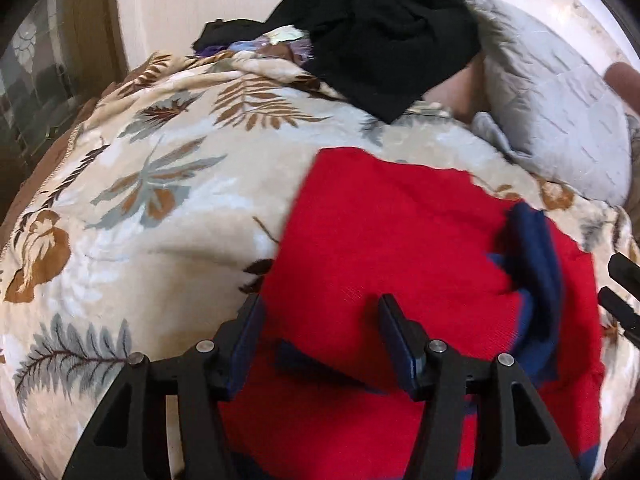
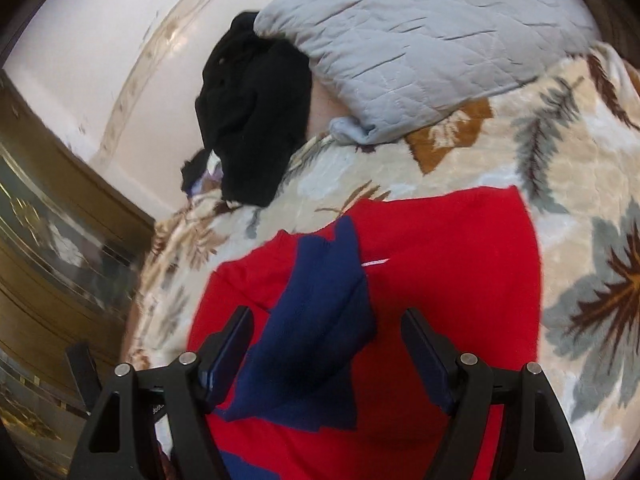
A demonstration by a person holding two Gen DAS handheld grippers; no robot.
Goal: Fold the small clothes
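Note:
A small red garment with navy blue trim lies flat on a leaf-patterned blanket. A navy sleeve is folded over its right side. My left gripper is open, its jaws wide apart just above the garment's near left part, holding nothing. In the right wrist view the same red garment lies under my right gripper, which is open over the navy sleeve. The right gripper's tips also show at the right edge of the left wrist view.
A pile of black clothes lies at the far side of the bed, next to a grey quilted pillow. Both also show in the right wrist view, clothes and pillow. A wooden cabinet stands to the left.

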